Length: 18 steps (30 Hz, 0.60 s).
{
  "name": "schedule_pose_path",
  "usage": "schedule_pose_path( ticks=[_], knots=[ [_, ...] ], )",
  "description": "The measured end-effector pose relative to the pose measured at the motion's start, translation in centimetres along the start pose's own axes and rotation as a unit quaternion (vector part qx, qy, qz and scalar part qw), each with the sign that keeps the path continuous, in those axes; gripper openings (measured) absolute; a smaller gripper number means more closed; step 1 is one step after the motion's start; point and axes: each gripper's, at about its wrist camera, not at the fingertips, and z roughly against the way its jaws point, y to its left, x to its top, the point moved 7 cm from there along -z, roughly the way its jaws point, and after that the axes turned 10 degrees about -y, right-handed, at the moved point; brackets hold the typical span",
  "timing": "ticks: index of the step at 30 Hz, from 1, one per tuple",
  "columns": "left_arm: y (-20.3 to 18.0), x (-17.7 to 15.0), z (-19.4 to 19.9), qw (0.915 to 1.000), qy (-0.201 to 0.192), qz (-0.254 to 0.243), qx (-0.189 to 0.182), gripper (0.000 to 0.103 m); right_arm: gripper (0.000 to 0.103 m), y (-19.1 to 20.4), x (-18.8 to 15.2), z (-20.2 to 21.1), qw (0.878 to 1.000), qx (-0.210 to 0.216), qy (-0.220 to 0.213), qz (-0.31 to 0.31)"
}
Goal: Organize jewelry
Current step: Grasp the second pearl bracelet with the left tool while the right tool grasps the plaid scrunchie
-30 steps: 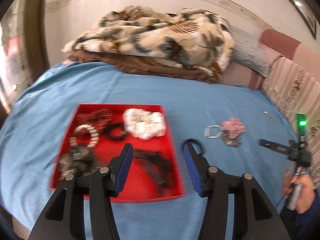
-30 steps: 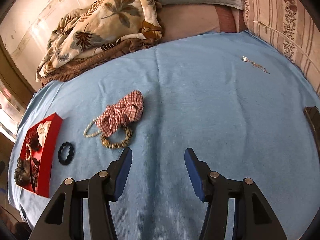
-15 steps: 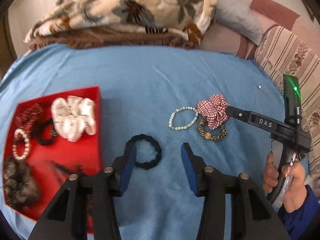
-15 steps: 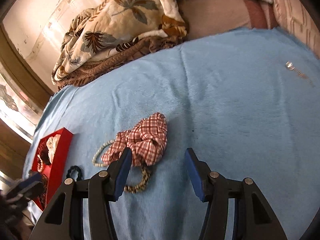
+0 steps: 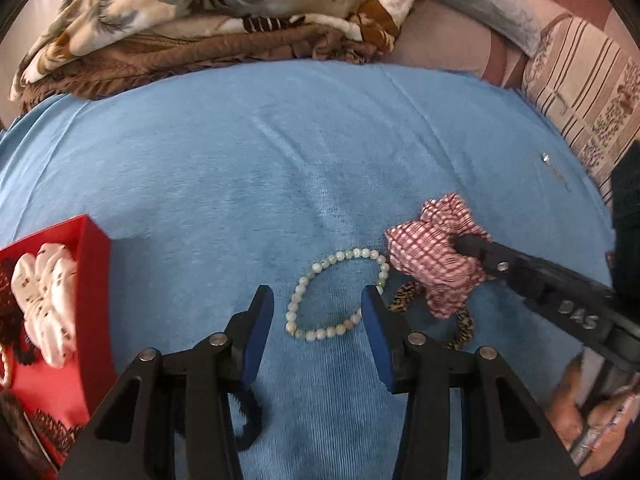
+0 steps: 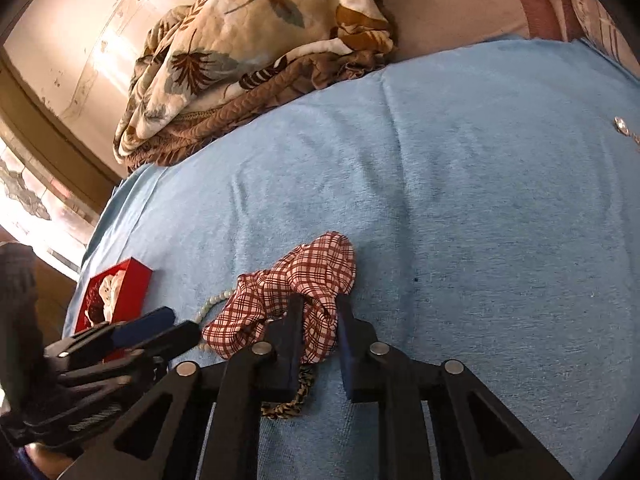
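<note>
A pale bead bracelet lies on the blue bedsheet, between the fingers of my open left gripper. A red-checked scrunchie lies to its right, over a leopard-print hair tie. My right gripper has closed on the scrunchie, its fabric pinched between the jaws. A black hair tie lies under my left gripper. The red tray at the left holds a white scrunchie and other pieces.
A folded floral blanket and pillows lie along the far side of the bed. A small silver pin lies on the sheet at the right. The window frame is at the left.
My left gripper moved right, from over the black hair tie to around the bead bracelet. My right gripper moved in and closed on the checked scrunchie.
</note>
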Motion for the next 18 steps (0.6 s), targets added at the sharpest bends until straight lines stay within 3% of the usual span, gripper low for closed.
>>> schedule_pose_path(
  ticks=[2,4,6,13,18],
  knots=[
    [0.0,-0.2,-0.9,1.0,0.007,0.002,0.003,0.043,0.012,-0.2,0.1,0.1,1.0,-0.001,-0.002,-0.005],
    [0.0,-0.2,-1.1,0.9999,-0.002,-0.003,0.017,0.035,0.011,-0.4,0.2,0.3,1.0,-0.001,-0.006,-0.008],
    [-0.1,-0.2,-1.2,0.9994,-0.005,-0.011,0.032,0.006,0.01,-0.3,0.4,0.6,1.0,-0.001,-0.01,-0.01],
    [-0.6,0.1,0.6,0.9998,-0.017,0.01,0.004,0.005,0.009,0.6,1.5,2.3,0.999,-0.002,-0.038,0.003],
    [-1.5,0.4,4.4,0.9985,-0.047,0.018,-0.019,0.005,0.009,1.3,1.9,3.5,0.998,-0.006,-0.053,0.014]
  ],
)
